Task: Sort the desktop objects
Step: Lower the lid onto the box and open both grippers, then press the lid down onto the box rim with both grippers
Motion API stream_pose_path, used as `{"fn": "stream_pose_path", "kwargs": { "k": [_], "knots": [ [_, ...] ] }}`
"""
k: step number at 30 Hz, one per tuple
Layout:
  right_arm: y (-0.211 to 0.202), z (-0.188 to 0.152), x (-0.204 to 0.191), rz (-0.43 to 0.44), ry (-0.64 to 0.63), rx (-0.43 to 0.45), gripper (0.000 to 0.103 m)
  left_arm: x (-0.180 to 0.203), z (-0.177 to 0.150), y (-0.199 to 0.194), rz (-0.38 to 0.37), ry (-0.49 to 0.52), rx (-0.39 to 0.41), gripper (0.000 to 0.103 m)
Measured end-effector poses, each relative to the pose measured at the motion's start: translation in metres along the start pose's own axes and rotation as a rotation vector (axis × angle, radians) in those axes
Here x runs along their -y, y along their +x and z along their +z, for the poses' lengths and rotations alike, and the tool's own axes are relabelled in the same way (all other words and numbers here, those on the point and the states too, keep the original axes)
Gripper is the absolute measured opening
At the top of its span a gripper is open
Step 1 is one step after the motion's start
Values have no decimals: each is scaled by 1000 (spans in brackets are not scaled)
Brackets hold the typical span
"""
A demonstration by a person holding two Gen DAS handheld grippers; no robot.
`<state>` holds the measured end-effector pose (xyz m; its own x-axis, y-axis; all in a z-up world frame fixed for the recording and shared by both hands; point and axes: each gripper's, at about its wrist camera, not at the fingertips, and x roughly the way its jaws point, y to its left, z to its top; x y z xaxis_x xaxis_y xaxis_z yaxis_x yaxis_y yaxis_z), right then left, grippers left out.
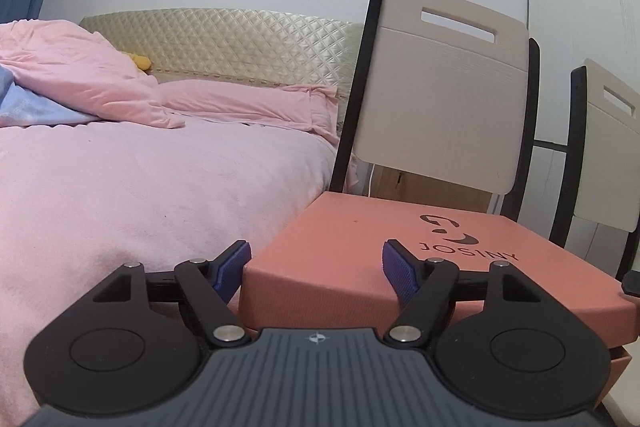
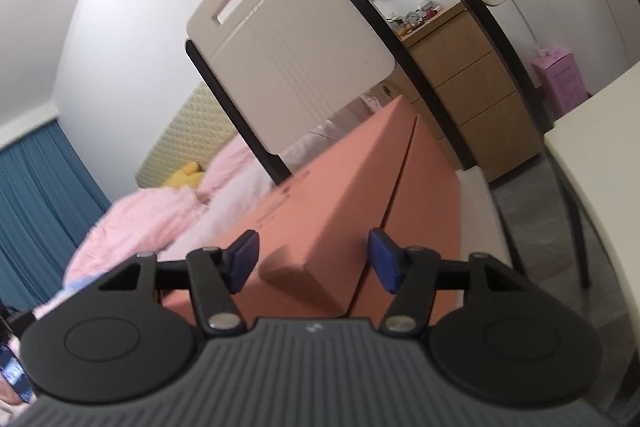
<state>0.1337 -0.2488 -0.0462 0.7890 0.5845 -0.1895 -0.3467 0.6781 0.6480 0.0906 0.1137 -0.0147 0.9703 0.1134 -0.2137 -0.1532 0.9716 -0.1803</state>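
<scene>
Both grippers at salmon shoebox (image 1: 360, 251) on chair: left gripper (image 1: 316, 269) jaws straddle its near corner, right gripper (image 2: 314, 261) jaws straddle another corner; pad contact unclear. Box not yet moved; sorting barely begun.

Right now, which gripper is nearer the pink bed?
Left. The left gripper straddles a corner of the salmon box right beside the bed; the right gripper sits at another corner, the bed lying beyond the box.

bed (image 1: 140, 187) with pink bedding | quilted headboard (image 1: 224, 43) | beige chair (image 1: 448, 99) | wooden drawer unit (image 2: 476, 95) | blue curtain (image 2: 36, 195) | yellow plush (image 2: 186, 177)
</scene>
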Motion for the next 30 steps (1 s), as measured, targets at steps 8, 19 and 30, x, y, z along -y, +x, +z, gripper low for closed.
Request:
{"fn": "stream_pose_path", "kwargs": {
  "k": [8, 19, 30],
  "knots": [
    [-14, 1, 1, 9, 9, -55, 61, 3, -6, -8, -43, 34, -17, 79],
    [-3, 6, 15, -25, -7, -124, 61, 13, -15, 1, -71, 88, -78, 85],
    [-28, 11, 20, -35, -81, -177, 61, 24, -24, -5, -131, 92, -132, 85]
  ]
}}
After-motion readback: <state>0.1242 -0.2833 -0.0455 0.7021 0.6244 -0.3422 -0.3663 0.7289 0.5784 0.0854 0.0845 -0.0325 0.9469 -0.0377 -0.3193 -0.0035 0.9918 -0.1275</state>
